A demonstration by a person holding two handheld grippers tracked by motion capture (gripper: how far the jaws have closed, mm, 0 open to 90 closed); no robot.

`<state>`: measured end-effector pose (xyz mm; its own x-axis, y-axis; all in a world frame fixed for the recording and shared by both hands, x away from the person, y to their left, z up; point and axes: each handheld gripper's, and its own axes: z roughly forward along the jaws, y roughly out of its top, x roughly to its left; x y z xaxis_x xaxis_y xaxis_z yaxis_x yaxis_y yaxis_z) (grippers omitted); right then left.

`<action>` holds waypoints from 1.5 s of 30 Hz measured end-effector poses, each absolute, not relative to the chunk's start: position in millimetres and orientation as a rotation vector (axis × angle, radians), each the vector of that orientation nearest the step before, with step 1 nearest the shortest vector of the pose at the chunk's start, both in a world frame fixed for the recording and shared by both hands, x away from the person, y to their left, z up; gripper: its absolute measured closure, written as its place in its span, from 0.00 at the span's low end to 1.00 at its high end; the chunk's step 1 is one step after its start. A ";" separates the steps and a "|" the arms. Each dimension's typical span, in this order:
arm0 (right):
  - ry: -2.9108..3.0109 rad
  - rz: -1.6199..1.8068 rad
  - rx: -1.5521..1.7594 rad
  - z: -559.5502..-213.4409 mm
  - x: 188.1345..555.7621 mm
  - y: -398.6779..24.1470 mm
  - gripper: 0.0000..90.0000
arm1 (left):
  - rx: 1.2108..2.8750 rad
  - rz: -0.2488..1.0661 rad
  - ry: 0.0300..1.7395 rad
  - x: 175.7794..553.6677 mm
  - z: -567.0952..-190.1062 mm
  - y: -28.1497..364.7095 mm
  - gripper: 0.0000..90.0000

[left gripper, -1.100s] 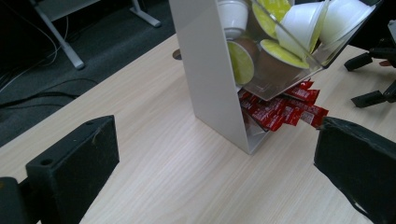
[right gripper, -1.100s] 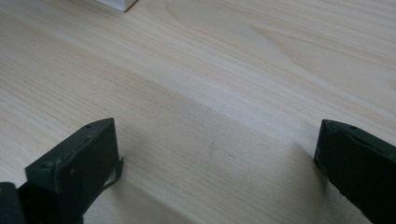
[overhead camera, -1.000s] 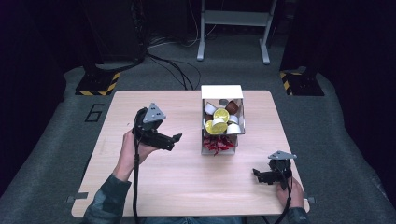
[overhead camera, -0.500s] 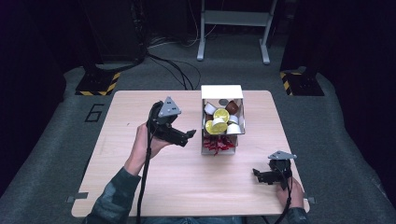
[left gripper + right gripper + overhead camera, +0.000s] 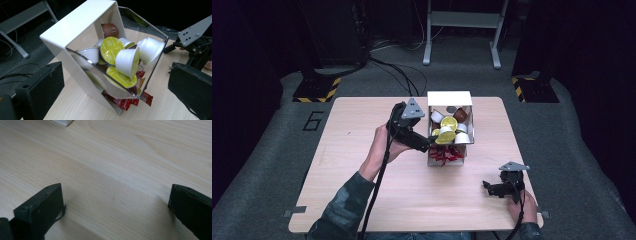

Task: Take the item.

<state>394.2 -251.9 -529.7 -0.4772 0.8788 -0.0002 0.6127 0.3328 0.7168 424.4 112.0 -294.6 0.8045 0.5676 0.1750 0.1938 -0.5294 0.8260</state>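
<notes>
A white dispenser box point(image 5: 449, 100) with a clear front stands near the far edge of the wooden tabletop point(image 5: 362, 195), stocked with coffee capsules point(image 5: 127, 61) — white, yellow-lidded and one brown — above a lower tier of red sachets point(image 5: 446, 154). The left gripper point(image 5: 428, 146), jaws spread wide, hovers just beside the box's left side, angled at the capsules. The right gripper point(image 5: 490, 187) sits low over the tabletop's near right corner, well apart from the box, its jaws likewise spread over bare wood. Behind the tabletop — cables point(image 5: 404, 72), hazard-striped bases point(image 5: 317, 90) and a grey metal stand point(image 5: 462, 30) on the dark floor.
</notes>
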 end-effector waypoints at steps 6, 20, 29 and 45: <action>2.216 0.935 1.316 -529.7 394.2 -252.0 0.00 | 2.120 0.530 0.533 427.6 -296.1 99.0 0.04; 2.216 0.933 1.315 -529.8 394.2 -252.0 0.00 | 2.199 0.501 0.435 438.1 -302.1 69.4 0.24; 2.210 0.935 1.321 -529.8 394.3 -251.6 0.00 | 2.226 0.495 0.443 445.7 -310.3 60.3 0.41; 2.220 0.942 1.319 -529.4 394.0 -252.0 0.00 | 2.308 0.505 0.460 452.3 -321.1 47.0 0.51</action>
